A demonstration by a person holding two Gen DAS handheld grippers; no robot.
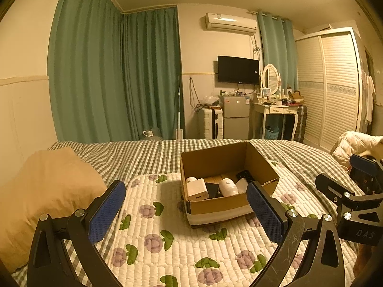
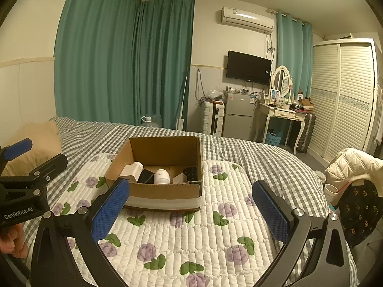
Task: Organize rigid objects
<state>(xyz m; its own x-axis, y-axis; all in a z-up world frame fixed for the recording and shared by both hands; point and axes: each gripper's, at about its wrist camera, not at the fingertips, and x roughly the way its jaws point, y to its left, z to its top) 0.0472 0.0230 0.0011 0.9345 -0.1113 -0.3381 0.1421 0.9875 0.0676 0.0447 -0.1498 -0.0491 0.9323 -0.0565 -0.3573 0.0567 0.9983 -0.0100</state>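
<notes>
Blue mesh pads face each other across a wide gap on both tools; left gripper [image 1: 186,211] spread and empty, right gripper [image 2: 190,209] likewise spread and empty, both hovering over the floral quilted mat [image 2: 191,239] short of the cardboard box [image 2: 165,192]; box sits on the mat on the gingham bed [image 1: 143,153], open-topped; inside, side by side along the near wall: a white block-shaped charger [image 1: 196,189], a small black box [image 1: 212,189], a white round jar [image 1: 227,187], another white piece [image 1: 242,184], a black remote [image 1: 244,175] at the back. Risk, as a judgement: the items lie packed close, so a wide pad could nudge a neighbour or catch the box rim on the way in; the soft bedding may let the box tip or slide under a push. Around: tan pillow [image 1: 47,191] to the left, a cream puffer jacket [image 2: 354,165] to the right, both clear of the box; the near box wall stands between the pads and the contents.
</notes>
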